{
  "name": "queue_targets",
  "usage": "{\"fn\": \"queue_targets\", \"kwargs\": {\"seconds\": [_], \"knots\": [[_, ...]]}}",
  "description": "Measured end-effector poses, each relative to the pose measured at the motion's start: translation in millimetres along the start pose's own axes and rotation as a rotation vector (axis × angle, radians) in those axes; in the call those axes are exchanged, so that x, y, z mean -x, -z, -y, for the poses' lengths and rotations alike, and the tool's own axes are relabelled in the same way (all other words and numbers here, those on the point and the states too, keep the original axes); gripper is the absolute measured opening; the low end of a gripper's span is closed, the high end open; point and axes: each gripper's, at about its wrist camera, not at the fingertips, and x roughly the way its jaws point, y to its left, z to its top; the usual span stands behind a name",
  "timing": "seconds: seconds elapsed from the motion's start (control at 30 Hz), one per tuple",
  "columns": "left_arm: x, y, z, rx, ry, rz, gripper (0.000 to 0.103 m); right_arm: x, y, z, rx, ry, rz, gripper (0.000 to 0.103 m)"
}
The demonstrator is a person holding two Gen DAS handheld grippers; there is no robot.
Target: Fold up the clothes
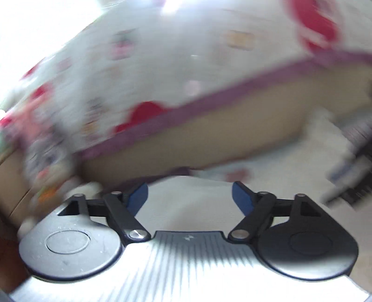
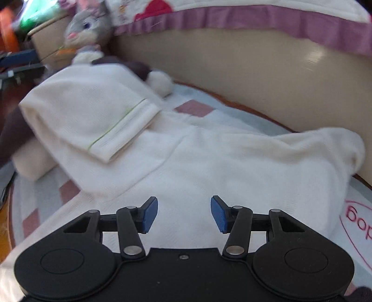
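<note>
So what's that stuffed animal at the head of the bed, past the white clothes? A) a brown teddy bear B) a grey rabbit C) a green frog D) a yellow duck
B: the plush toy has grey fur, long ears and a pink nose, beyond the cream garment.

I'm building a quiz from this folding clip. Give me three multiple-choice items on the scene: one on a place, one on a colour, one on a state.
1. Where does the grey plush rabbit sit?
A. Beyond the cream garment, against the bed's side
B. Between the right gripper's jaws
C. On the folded sleeve

2. What colour is the trim of the patterned quilt?
A. Green
B. Purple
C. Black

3. How do the right gripper jaws stand?
A. Shut on cloth
B. Open, empty
C. Shut, empty

Answers: 1 A, the right wrist view shows it at the far left, past the sleeve. 2 B, a purple band runs along the quilt's edge. 3 B, the blue pads stand apart with nothing between.
</note>
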Motion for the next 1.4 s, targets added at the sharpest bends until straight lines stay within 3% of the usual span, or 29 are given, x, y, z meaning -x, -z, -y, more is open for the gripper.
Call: {"fn": "queue_targets", "kwargs": {"seconds": [0.13, 0.23, 0.33, 0.4, 0.47, 0.5, 0.53, 0.57, 0.6, 0.63, 0.73, 0.87, 1.03, 1.33, 1.4], "knots": [[-36.5, 10.0, 37.0, 0.004, 0.172, -0.134, 0.081, 7.2, 8.8, 4.2, 0.025, 0.143, 0.031, 0.055], [-62.2, 20.6, 56.1, -0.041, 0.108, -0.196, 0.081, 20.8, 21.5, 11.5, -0.009, 0.106, 0.072, 0.055], [-73.9, 35.4, 78.0, -0.174, 0.047, -0.196, 0.081, 34.3, 34.2, 18.9, -0.043, 0.069, 0.114, 0.055], [-86.4, 42.5, 90.8, -0.265, -0.044, -0.235, 0.081, 43.3, 42.7, 23.8, -0.066, 0.045, 0.141, 0.055], [-94.1, 45.1, 95.7, -0.294, -0.134, -0.275, 0.077, 40.7, 50.0, 20.5, -0.067, 0.025, 0.134, 0.055], [-90.2, 44.5, 93.8, -0.278, -0.14, -0.272, 0.072, 37.4, 52.8, 17.6, -0.065, 0.015, 0.122, 0.055], [-86.6, 43.2, 91.0, -0.259, -0.147, -0.271, 0.05, 34.5, 54.8, 15.2, -0.066, 0.002, 0.108, 0.055], [-84.0, 39.8, 85.7, -0.232, -0.157, -0.278, 0.021, 31.9, 56.6, 12.5, -0.061, -0.009, 0.097, 0.055], [-81.0, 36.1, 79.9, -0.207, -0.17, -0.283, 0.009, 30.8, 58.3, 9.1, -0.043, -0.012, 0.09, 0.055], [-76.6, 31.0, 72.6, -0.188, -0.189, -0.281, 0.005, 31.1, 60.0, 5.3, -0.022, -0.009, 0.084, 0.055], [-59.1, 13.1, 39.1, -0.164, -0.261, -0.234, 0.004, 32.0, 64.9, -2.3, 0.013, -0.009, 0.067, 0.055], [-33.6, -11.3, -12.5, -0.135, -0.366, -0.156, 0.004, 24.4, 73.9, -4.3, -0.041, -0.035, 0.004, 0.056], [-7.9, -17.9, -95.9, 0.024, -0.497, -0.11, 0.003, 25.3, 84.3, -12.0, -0.069, -0.027, -0.004, 0.059], [11.6, -26.3, -138.0, 0.032, -0.601, 0.044, 0.003, 31.1, 87.8, 0.8, -0.185, -0.096, 0.024, 0.06], [6.7, -22.6, -150.6, 0.071, -0.616, 0.033, 0.003, 34.1, 89.7, 3.2, -0.204, -0.114, 0.033, 0.06]]}}
